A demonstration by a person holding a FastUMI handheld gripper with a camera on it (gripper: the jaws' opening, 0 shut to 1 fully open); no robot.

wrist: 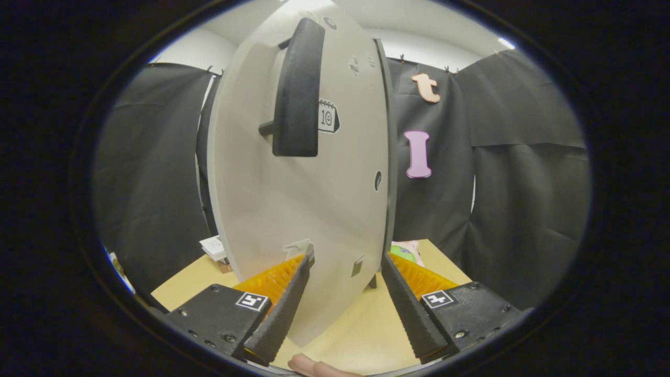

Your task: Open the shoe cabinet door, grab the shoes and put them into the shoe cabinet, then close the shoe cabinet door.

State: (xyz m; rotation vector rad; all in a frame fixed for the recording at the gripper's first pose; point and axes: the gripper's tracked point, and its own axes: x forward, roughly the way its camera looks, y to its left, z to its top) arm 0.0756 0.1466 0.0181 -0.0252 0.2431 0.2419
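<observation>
The gripper (346, 264), fingers spread and holding nothing, straddles the lower edge of the flat white shoe cabinet door (293, 209). Its black bar handle (297, 89) sits higher on the door. Fingers may scrape the panel and miss it.

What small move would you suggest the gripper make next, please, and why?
Probably lift the gripper toward the black handle. Its fingers stand open, low in front of the white cabinet door, gripping nothing, while the handle sits well above them, so it likely needs reaching first.
</observation>
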